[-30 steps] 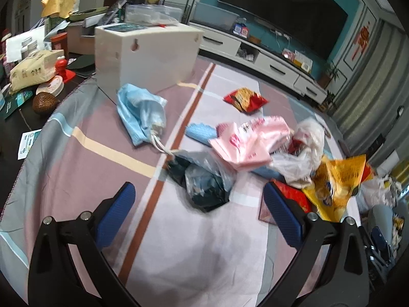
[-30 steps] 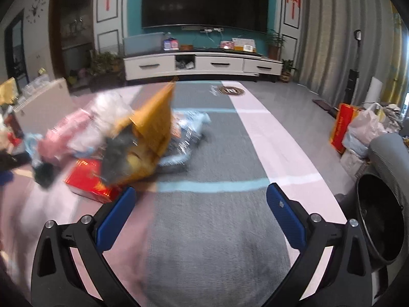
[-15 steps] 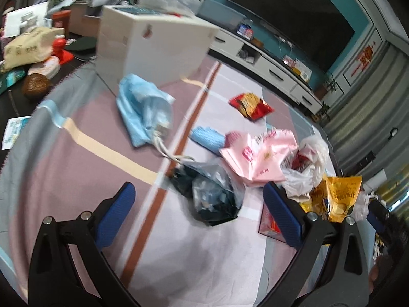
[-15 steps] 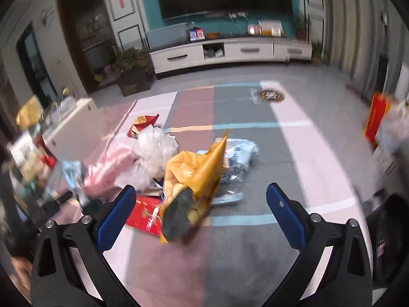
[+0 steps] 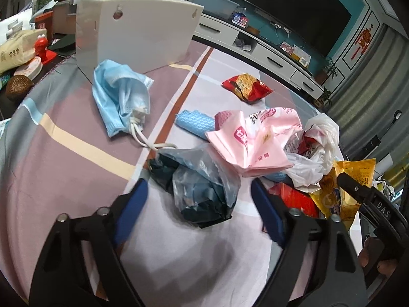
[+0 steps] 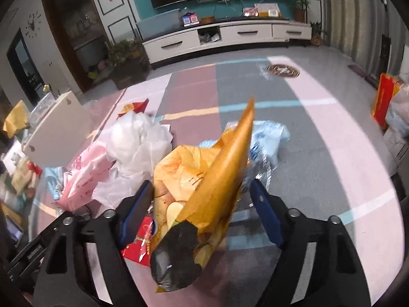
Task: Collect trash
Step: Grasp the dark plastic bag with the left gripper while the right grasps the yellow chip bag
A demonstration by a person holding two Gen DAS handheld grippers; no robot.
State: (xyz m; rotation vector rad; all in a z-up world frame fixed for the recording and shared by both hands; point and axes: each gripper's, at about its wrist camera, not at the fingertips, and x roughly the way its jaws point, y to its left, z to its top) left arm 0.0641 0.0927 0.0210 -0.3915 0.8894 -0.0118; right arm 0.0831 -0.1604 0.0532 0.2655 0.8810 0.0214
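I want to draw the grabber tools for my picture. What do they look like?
Both look alike. The left gripper and the right gripper each have two black, angular arms with triangular cut-outs and round silver bolts. Each arm ends in a flat blue pad. The left camera also shows the right tool's black body, with white letters reading "DAS". No cables or sleeves show.

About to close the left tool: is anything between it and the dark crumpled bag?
Nothing visible. The dark crumpled bag lies in the open between the left tool's fingers, which have just been closing. The pink wrapper sits just beyond it.
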